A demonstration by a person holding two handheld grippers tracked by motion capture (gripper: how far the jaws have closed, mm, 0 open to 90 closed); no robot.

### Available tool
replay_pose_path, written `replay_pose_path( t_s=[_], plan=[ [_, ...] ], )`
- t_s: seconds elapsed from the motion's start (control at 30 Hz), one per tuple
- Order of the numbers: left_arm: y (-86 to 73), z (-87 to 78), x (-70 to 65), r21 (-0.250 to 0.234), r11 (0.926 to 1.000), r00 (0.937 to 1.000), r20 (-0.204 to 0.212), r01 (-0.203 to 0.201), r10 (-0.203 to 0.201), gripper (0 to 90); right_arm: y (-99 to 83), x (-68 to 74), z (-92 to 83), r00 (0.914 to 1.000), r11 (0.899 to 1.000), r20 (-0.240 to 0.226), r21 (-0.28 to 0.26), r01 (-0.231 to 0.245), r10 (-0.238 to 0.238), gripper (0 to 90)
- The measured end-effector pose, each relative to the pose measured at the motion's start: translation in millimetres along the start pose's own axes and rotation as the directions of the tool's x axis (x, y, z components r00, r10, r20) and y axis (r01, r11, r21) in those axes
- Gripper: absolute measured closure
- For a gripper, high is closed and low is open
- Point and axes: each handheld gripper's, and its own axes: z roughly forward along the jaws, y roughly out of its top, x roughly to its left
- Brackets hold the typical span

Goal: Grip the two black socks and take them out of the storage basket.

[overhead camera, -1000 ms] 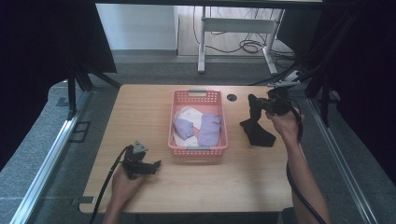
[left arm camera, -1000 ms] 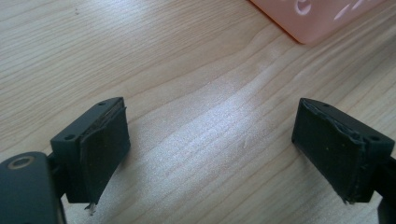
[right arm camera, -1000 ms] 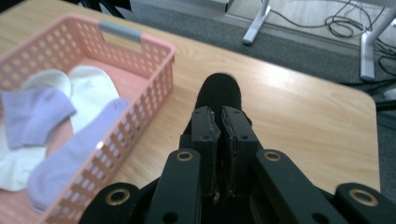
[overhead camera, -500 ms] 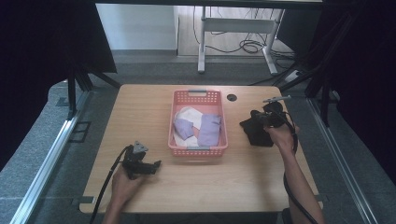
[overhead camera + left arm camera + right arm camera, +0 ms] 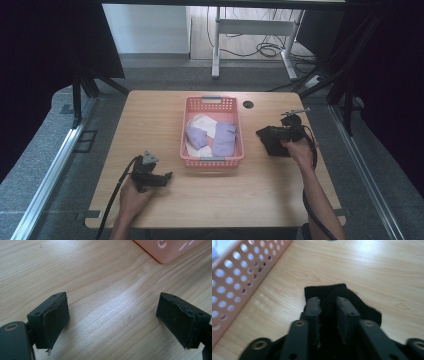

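Wooden table (image 5: 165, 115) bears my black sock (image 5: 342, 293) beside the pink basket (image 5: 212, 161), my right gripper (image 5: 328, 301) having just eased its jaws apart around a fold to leave it there, while my left gripper (image 5: 169, 176) idles spread and empty.

Wooden table (image 5: 165, 107) on grey floor (image 5: 45, 150); white desk frame (image 5: 252, 27), cables (image 5: 265, 47) behind.

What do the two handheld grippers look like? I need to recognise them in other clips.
Both are black. The left gripper has two blocky jaws faced with worn dark pads, a grey three-cornered plate on top and a trailing black cable. The right gripper has ridged pads, arms with brass-ringed holes, and its own black cable.
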Motion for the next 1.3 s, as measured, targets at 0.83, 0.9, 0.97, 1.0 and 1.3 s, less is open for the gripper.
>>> replay_pose_path(
  t_s=[0.83, 0.9, 0.97, 1.0, 1.3],
  plan=[
    [-0.1, 0.0, 0.0, 0.000, 1.0000, 1.0000, 0.000, -0.001, 0.001, 10.8, -2.4, 41.7, -49.7, 0.9797, 0.989, -0.143, -0.072, 0.132, -0.141, 23.9],
    [-0.1, -0.2, 0.3, 0.004, 1.0000, 1.0000, -0.001, -0.005, 0.005, 10.8, -5.5, 45.0, -51.3, 0.9775, 0.988, -0.151, -0.073, 0.137, -0.147, 22.9],
    [0.0, -0.2, 0.3, 0.003, 1.0000, 1.0000, -0.001, -0.005, 0.005, 10.8, -9.0, 48.5, -51.6, 0.9750, 0.987, -0.162, -0.069, 0.142, -0.152, 21.9],
    [0.0, -0.2, 0.3, 0.003, 1.0000, 1.0000, -0.001, -0.005, 0.005, 10.8, -11.0, 50.4, -51.3, 0.9736, 0.987, -0.170, -0.068, 0.143, -0.153, 21.5],
    [-0.1, 0.0, 0.0, 0.000, 1.0000, 1.0000, -0.001, 0.000, 0.000, 10.8, -30.9, 66.2, -45.0, 0.9646, 0.984, -0.194, -0.047, 0.173, -0.179, 19.4]
  ],
)
